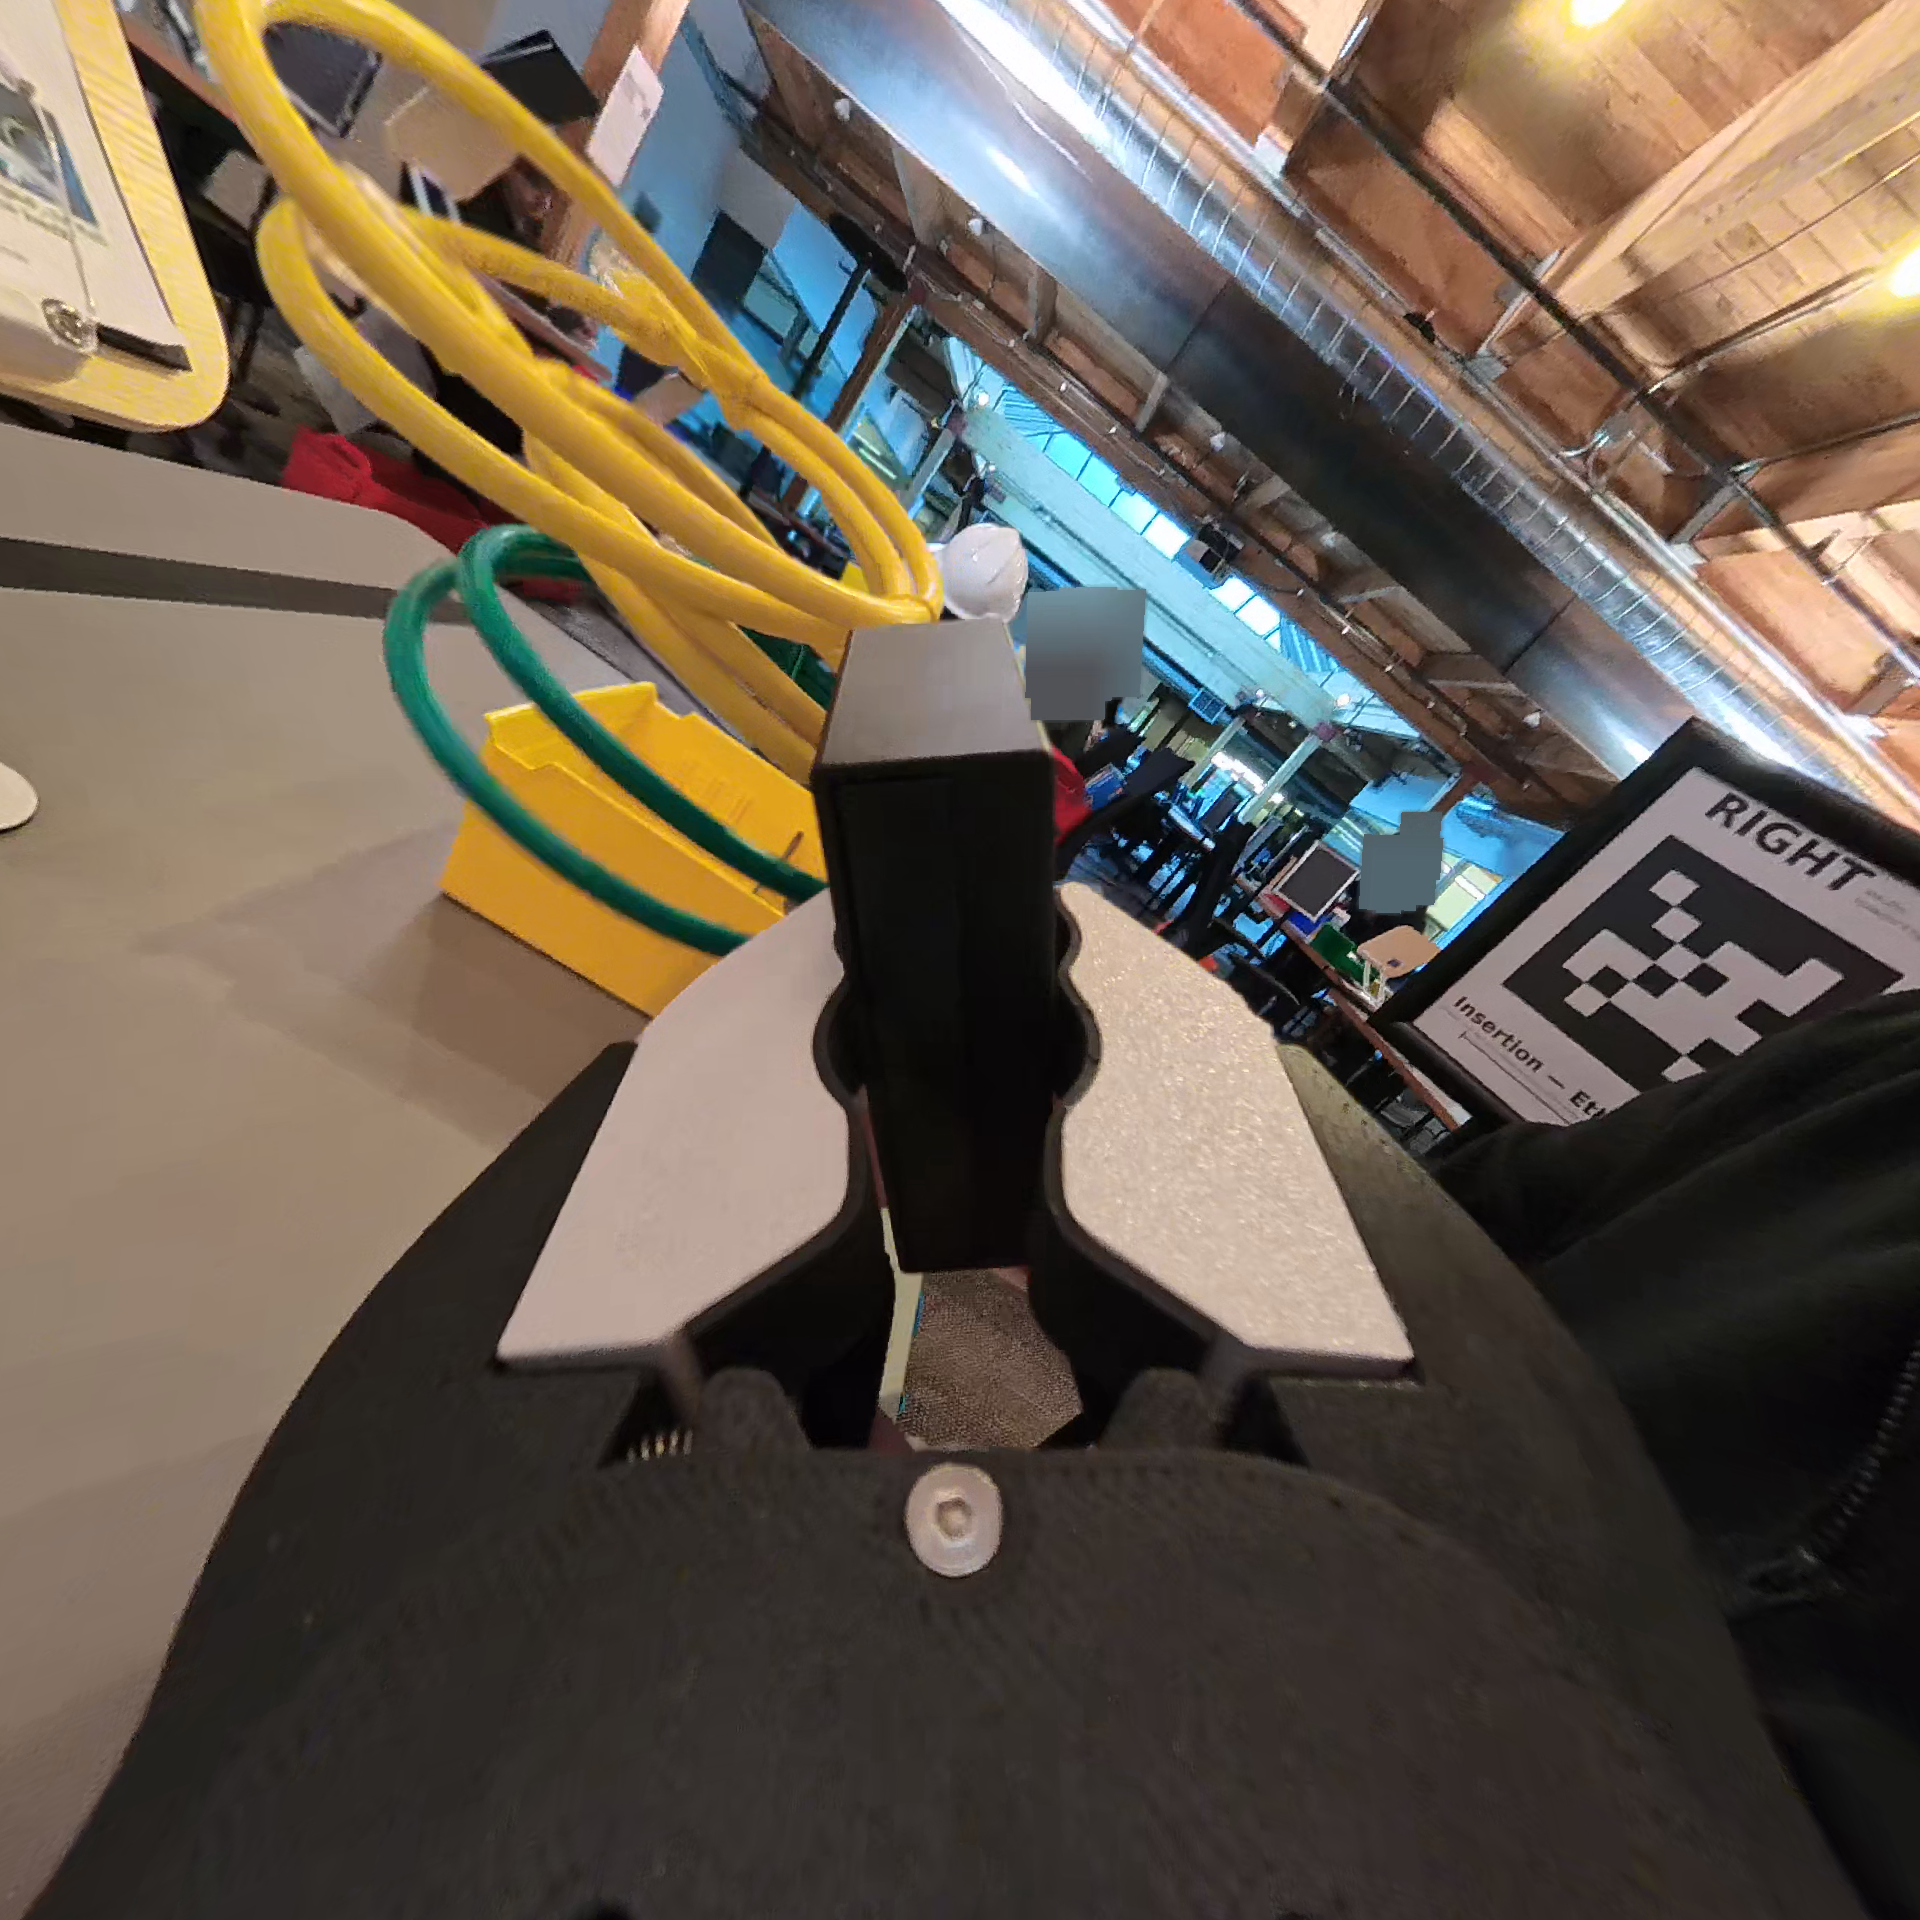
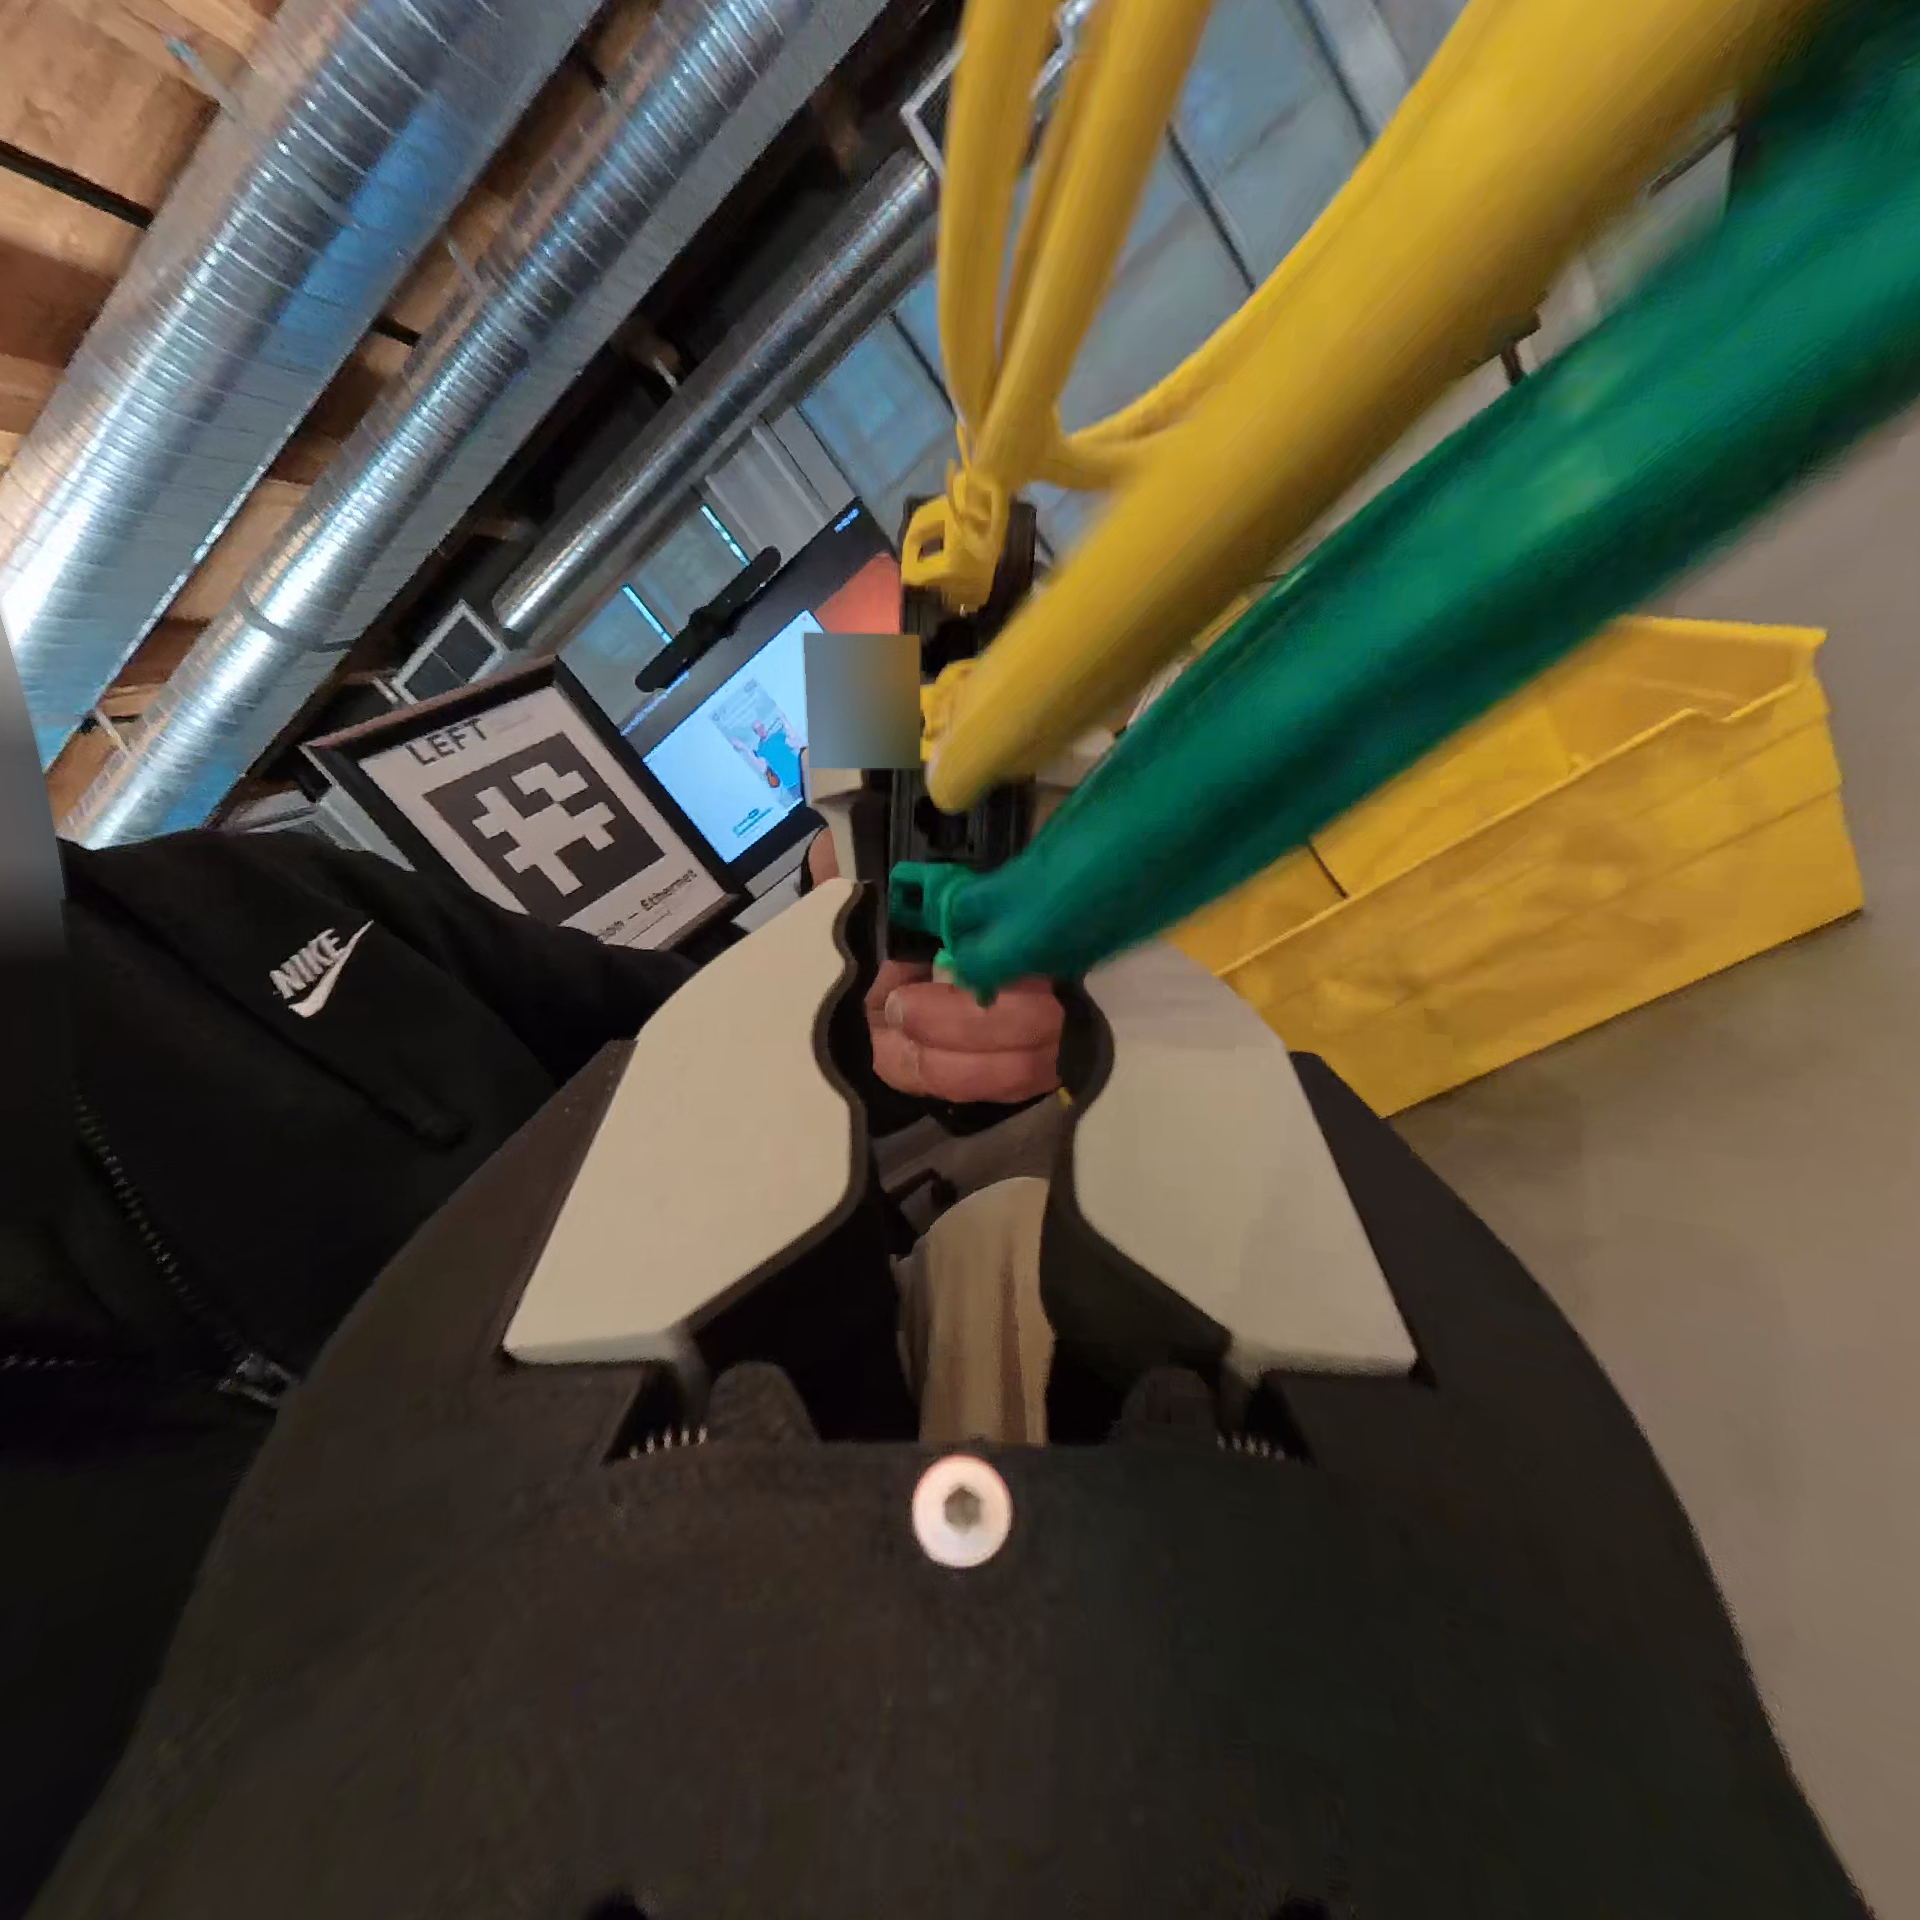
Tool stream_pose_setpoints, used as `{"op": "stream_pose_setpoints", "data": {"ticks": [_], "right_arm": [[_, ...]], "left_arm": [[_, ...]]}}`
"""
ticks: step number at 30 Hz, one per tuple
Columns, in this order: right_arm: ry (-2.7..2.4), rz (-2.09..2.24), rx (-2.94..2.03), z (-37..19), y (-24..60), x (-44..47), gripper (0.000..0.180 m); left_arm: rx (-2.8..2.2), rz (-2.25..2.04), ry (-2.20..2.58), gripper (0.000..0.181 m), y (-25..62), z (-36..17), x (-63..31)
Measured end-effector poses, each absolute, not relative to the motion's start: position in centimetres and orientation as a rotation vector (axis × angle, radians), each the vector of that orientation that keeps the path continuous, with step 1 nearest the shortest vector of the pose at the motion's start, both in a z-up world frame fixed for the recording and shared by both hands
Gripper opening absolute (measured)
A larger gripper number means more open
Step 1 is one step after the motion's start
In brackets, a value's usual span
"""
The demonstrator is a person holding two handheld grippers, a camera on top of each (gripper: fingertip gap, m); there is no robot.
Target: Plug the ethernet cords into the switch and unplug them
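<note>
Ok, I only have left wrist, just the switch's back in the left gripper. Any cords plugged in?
Observer: Yes. Right wrist shows the switch ports: two yellow plugs and one green plug look seated.
Operator: Right gripper on one?
Observer: No. Right gripper is open and empty, tips near the green plug.
Operator: Which port is green in?
Observer: The end one nearest the hand under the switch; the yellow plugs sit farther along.
</note>
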State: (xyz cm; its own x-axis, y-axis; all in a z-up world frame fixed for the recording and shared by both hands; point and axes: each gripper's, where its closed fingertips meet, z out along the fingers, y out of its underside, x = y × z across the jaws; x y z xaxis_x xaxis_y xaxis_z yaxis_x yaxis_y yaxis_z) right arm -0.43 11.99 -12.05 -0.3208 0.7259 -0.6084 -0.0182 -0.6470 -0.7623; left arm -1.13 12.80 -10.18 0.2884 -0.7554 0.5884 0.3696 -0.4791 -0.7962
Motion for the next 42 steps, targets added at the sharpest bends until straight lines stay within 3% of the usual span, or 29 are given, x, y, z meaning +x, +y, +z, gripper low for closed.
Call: {"op": "stream_pose_setpoints", "data": {"ticks": [6, 9, 27, 33, 37, 42], "right_arm": [[-0.897, 1.997, -1.434, -12.2, 12.3, -0.4, 0.026], [-0.951, 2.014, -1.484, -13.1, 11.7, -0.9, 0.035], [-0.845, 2.097, -1.433, -13.0, 12.7, -0.4, 0.021], [-0.766, 2.103, -1.410, -12.3, 13.4, 0.0, 0.019], [-0.707, 2.120, -1.420, -12.1, 13.7, 0.1, 0.019], [-0.661, 2.103, -1.409, -11.8, 14.2, 0.3, 0.018]], "left_arm": [[-1.555, -1.434, 0.310, 0.030, 13.1, -10.6, -1.0], [-1.564, -1.467, 0.281, 0.030, 13.1, -11.0, -0.6], [-1.558, -1.484, 0.186, 0.030, 13.8, -11.6, -1.1], [-1.488, -1.512, 0.246, 0.053, 13.1, -10.8, -0.5], [-1.575, -1.421, 0.251, 0.040, 13.7, -12.1, -0.3], [-1.601, -1.354, 0.240, 0.044, 13.7, -13.1, 0.1]]}}
